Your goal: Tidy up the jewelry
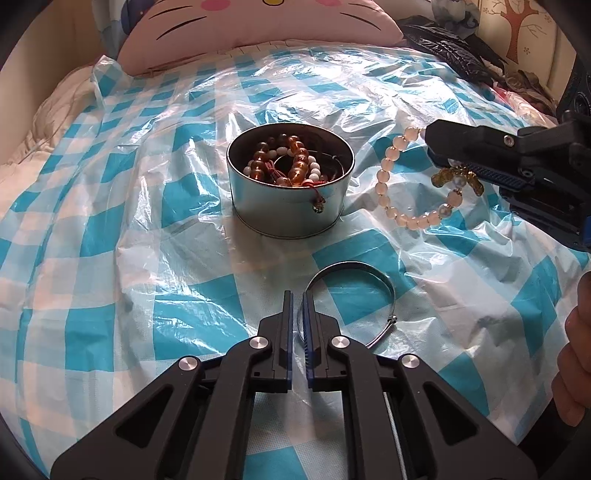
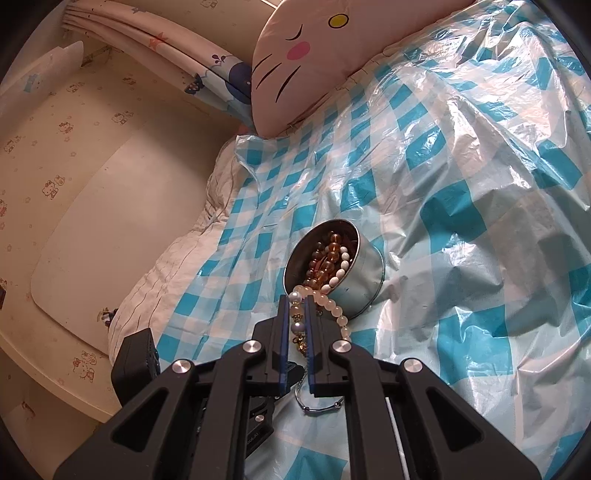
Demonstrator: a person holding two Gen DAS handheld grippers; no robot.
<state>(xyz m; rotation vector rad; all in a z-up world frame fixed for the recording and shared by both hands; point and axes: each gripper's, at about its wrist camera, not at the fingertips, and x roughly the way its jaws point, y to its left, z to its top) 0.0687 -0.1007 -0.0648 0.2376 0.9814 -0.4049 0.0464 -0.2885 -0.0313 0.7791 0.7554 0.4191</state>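
Observation:
A round metal tin (image 1: 291, 206) sits mid-bed with several amber and white bead bracelets (image 1: 291, 162) inside; it also shows in the right wrist view (image 2: 354, 284). My right gripper (image 1: 439, 157) is shut on a pale pink bead bracelet (image 1: 384, 177) and holds it in the air, right of the tin; its own view shows the beads (image 2: 332, 306) between the fingers (image 2: 297, 314). My left gripper (image 1: 297, 299) is nearly closed on one end of a silver bangle (image 1: 369, 273), which rests on the sheet.
A blue-and-white checked plastic sheet (image 1: 147, 221) covers the bed. A pink cat pillow (image 1: 258, 29) lies at the head. Dark clothes (image 1: 458, 48) are piled at the far right. A cream wall and board (image 2: 92, 221) lie left of the bed.

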